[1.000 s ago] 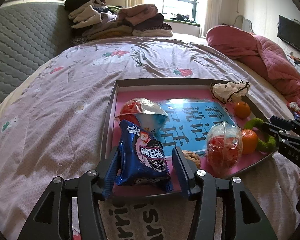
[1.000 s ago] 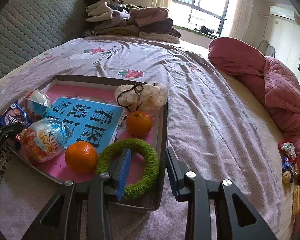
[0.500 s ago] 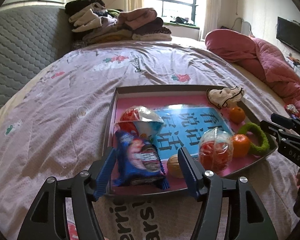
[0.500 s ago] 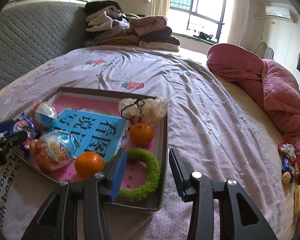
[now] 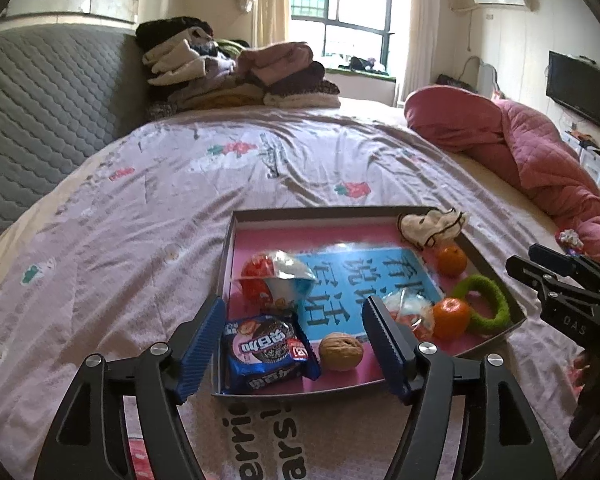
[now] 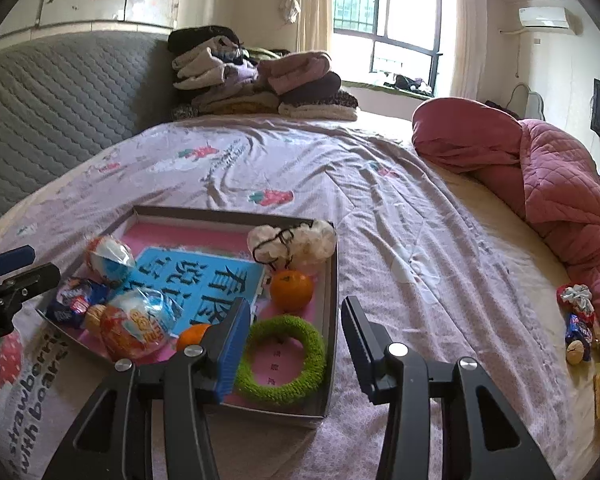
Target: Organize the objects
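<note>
A shallow tray (image 5: 340,210) with a pink floor lies on the bed. My left gripper (image 5: 293,308) hovers over its near left corner, jaws opening and empty. Below it a blue cookie packet (image 5: 266,350) and a walnut (image 5: 340,351) lie flat in the tray. My right gripper (image 6: 296,304) hangs above the tray's near right corner, jaws opening, nothing pressed between them. A green ring (image 6: 282,360) lies under it. A blue booklet (image 5: 364,280), two oranges (image 6: 291,290), two wrapped egg toys (image 6: 140,322) and a white cloth bundle (image 6: 296,240) are also in the tray.
A pink quilt (image 6: 540,168) is heaped on the bed's right side, with several small wrapped items (image 6: 578,320) beside it. Folded clothes (image 6: 260,76) are piled at the far end. A grey padded headboard (image 5: 40,112) runs along the left.
The left gripper let go of the blue cookie packet, which now lies flat in the tray. Both grippers' jaws widened, and both drew back and up from the tray.
</note>
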`<state>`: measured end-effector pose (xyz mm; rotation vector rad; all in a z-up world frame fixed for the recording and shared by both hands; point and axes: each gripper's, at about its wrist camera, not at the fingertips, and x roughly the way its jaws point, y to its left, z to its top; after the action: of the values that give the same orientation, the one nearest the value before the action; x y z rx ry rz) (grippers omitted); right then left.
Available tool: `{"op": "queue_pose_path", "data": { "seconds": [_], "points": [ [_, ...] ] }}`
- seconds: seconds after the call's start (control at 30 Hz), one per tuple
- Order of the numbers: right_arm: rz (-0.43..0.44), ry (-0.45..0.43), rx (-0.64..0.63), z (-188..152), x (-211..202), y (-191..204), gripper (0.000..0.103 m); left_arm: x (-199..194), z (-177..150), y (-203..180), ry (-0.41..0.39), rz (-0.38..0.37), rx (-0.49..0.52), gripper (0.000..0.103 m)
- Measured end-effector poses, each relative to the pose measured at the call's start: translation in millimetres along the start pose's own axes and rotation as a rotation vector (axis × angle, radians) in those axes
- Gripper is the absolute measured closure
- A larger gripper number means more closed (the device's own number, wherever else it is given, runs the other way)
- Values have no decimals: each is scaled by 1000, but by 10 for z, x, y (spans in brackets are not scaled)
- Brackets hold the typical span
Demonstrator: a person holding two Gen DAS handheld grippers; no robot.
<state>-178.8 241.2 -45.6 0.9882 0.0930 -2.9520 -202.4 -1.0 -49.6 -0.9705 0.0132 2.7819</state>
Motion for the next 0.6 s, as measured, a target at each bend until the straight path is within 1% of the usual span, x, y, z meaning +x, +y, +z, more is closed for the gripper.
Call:
{"op": "queue_pose_path", "data": {
  "seconds": [0.1,0.17,0.23,0.5,0.6],
  "points": [
    [16,-18,15,20,-76,-5,55,-95,30,-14,-21,4,2,29],
    [33,-25,30,26,-116,-9,51,-140,40,-31,-25,3,6,26],
    [50,-28,37,31,-154,0,50,-191,46,-55,-33,6,12,26],
    [77,-66,24,54,-329,101,49,-420,61,-124,-64,3,15,26],
    [77,-82,30,71,-394,106,44,-513,81,-122,-70,4,-1,26]
  ]
}}
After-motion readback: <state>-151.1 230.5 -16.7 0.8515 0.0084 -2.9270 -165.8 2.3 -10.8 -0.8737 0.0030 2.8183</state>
